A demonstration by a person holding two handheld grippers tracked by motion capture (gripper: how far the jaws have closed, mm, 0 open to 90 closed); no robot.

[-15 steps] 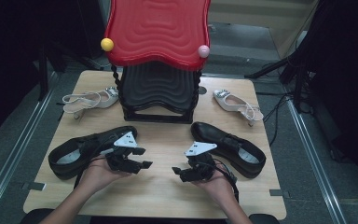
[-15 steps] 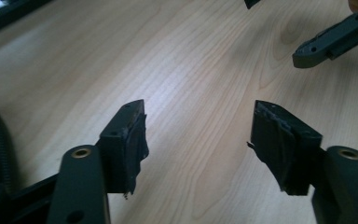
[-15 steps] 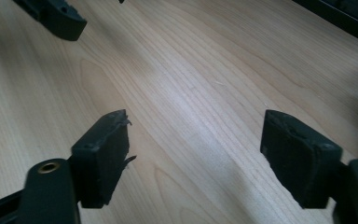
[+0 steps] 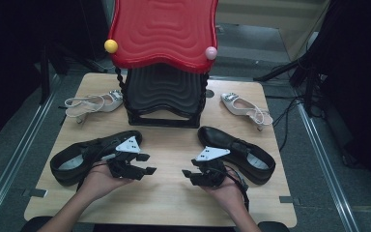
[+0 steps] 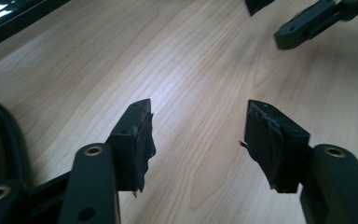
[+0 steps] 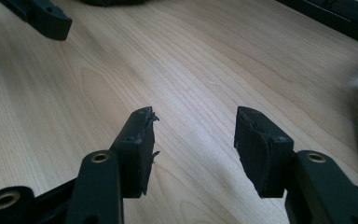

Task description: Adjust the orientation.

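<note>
Two black leather shoes lie on the wooden table: one shoe at the left, the other shoe at the right. My left gripper is held open just right of the left shoe's toe, nothing between its jaws. My right gripper is open too, just left of the right shoe, pointing at the left gripper. In the left gripper view my open gripper hovers over bare wood. The right gripper view shows my other gripper the same way, empty.
A black shoe rack with a red wavy top stands at the table's back middle. A white heeled sandal lies left of it and another sandal right of it. Cables run along the floor at the right.
</note>
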